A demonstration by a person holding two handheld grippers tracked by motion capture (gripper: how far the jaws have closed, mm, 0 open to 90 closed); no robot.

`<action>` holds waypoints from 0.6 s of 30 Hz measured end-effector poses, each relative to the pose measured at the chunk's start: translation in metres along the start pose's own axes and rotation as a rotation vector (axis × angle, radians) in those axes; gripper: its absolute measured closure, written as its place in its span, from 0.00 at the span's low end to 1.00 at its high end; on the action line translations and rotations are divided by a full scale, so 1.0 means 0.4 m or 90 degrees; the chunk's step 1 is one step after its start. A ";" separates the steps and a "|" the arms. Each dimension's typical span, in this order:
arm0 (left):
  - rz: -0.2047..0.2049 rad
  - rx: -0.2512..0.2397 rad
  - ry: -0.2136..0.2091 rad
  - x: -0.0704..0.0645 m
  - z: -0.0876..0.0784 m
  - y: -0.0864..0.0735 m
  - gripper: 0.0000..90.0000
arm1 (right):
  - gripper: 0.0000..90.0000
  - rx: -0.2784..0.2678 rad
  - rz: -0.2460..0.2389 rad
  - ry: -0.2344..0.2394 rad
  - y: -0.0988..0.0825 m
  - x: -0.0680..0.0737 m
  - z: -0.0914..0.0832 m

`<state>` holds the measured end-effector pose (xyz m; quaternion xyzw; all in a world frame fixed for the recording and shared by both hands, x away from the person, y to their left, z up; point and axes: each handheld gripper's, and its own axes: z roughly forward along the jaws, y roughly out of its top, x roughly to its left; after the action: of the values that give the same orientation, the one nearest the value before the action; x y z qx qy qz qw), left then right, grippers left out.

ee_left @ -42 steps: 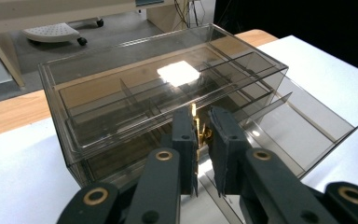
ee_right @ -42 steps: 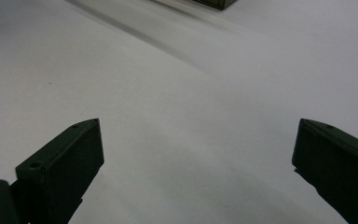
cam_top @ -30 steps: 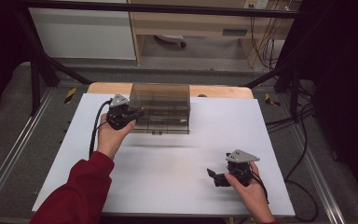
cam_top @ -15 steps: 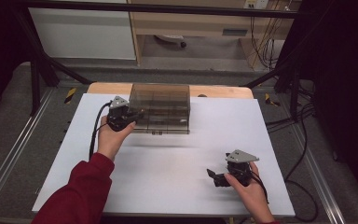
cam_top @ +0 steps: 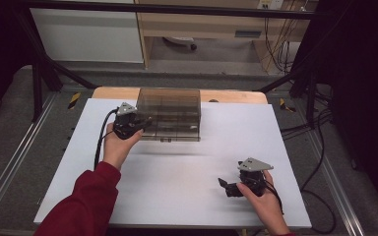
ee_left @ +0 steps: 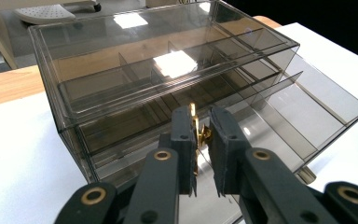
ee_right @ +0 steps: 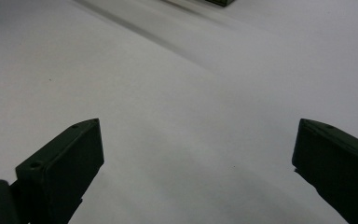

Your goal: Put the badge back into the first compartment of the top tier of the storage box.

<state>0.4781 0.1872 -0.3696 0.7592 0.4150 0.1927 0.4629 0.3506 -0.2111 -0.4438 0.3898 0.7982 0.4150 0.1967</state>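
Note:
A smoky see-through drawer box (cam_top: 170, 110) stands at the back of the white table top (cam_top: 177, 196). In the left gripper view the drawer box (ee_left: 121, 84) has its lower drawer (ee_left: 303, 112) pulled out, with dividers inside. My left gripper (cam_top: 142, 123) is at the box's left front corner. Its jaws (ee_left: 203, 114) are nearly together, pinching a small gold piece (ee_left: 204, 135) just in front of the box. My right gripper (cam_top: 224, 184) rests low over the table at the front right. Its jaws (ee_right: 199, 122) are spread wide with nothing between them.
A strip of wooden table (cam_top: 113, 92) shows behind the white top. Black cables (cam_top: 320, 162) trail off the right edge, and metal rails (cam_top: 10, 162) run along the floor at the left. A bare stretch of white top lies between the two hands.

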 end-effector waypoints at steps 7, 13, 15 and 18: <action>0.000 0.006 0.003 0.001 0.002 -0.006 0.89 | 0.03 -0.001 -0.001 0.000 0.000 0.000 0.000; -0.002 0.009 0.004 0.001 0.005 -0.011 0.88 | 0.03 -0.001 0.000 0.000 0.000 0.000 0.000; -0.002 0.011 0.004 0.000 0.007 -0.013 0.88 | 0.03 0.000 0.000 0.000 0.000 0.000 0.000; -0.004 0.011 0.003 0.000 0.009 -0.015 0.89 | 0.03 0.000 0.000 0.001 0.000 0.000 0.000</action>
<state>0.4777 0.1866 -0.3764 0.7616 0.4201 0.1897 0.4555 0.3506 -0.2111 -0.4438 0.3893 0.7984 0.4152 0.1964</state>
